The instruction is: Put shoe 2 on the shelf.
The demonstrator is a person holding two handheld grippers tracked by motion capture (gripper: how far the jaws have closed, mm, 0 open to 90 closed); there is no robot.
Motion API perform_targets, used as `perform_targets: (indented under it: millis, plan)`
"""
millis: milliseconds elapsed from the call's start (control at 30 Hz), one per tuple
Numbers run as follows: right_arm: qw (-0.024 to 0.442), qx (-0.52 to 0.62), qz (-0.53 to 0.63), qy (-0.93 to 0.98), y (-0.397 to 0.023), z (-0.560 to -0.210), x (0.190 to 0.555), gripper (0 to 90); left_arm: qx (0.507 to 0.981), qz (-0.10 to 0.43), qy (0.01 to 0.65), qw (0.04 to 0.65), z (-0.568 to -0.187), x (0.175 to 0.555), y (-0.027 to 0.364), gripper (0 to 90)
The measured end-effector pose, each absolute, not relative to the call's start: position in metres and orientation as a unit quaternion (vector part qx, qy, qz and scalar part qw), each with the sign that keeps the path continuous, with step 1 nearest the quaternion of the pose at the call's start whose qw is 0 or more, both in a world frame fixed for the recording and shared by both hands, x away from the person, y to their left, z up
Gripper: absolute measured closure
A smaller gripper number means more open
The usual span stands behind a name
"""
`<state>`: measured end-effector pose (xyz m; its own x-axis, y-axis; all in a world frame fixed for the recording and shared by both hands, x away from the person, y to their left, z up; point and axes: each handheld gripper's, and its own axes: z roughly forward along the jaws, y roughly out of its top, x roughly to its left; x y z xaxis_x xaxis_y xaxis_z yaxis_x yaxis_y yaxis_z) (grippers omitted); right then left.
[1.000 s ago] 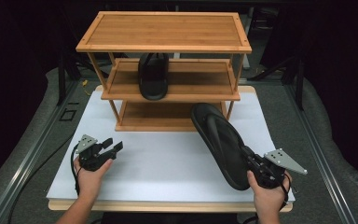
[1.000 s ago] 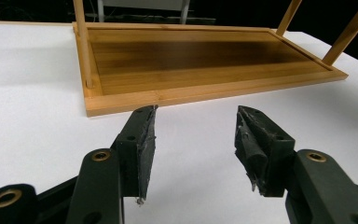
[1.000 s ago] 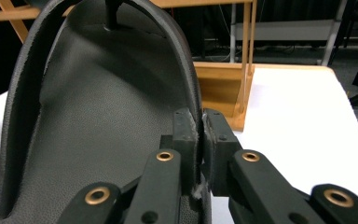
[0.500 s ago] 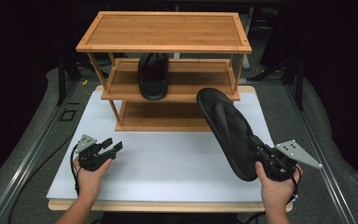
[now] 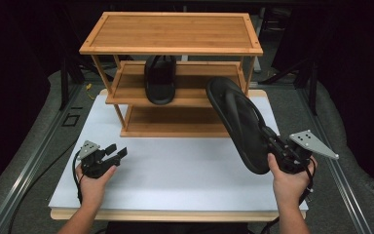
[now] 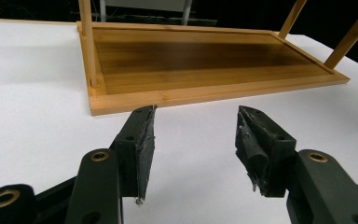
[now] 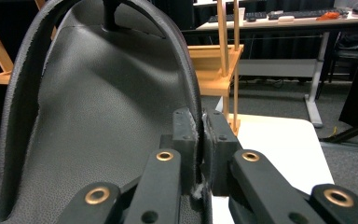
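A black flip-flop (image 5: 238, 122) hangs tilted above the white board, toe toward the wooden three-shelf rack (image 5: 170, 31). My right gripper (image 5: 272, 146) is shut on its edge near the heel. In the right gripper view the jaws (image 7: 200, 123) pinch the rim of the sole (image 7: 98, 116). A second black flip-flop (image 5: 159, 85) lies on the rack's middle shelf. My left gripper (image 5: 119, 152) rests on the board at the left, open with nothing between its fingers. From the left gripper view its jaws (image 6: 196, 126) face the rack's bare bottom shelf (image 6: 205, 60).
The rack stands at the far side of a white board (image 5: 185, 165) laid on a wooden tabletop. Grey matting and a metal rail (image 5: 34, 146) run along the left. A desk with a keyboard (image 7: 279, 21) stands behind the rack.
My right gripper has lifted the flip-flop up off the board and a little toward the rack. The left gripper has stayed where it was.
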<state>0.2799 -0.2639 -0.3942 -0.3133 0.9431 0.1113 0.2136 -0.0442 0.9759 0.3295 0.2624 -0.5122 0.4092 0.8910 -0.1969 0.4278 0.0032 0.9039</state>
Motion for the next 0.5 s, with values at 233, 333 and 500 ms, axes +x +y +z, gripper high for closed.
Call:
perform_targets:
  millis: [233,333,500]
  plan:
    - [0.334,0.479,0.540,0.607,-0.256,-0.388,0.295,84.6,0.670,0.226,0.492,0.508,-0.512,0.329,0.262,46.7]
    - [0.330,0.480,0.539,0.608,-0.252,-0.385,0.302,84.6,0.669,0.225,0.493,0.509,-0.512,0.329,0.263,46.5]
    - [0.329,0.478,0.535,0.614,-0.242,-0.380,0.316,84.6,0.671,0.224,0.491,0.509,-0.512,0.329,0.262,46.5]
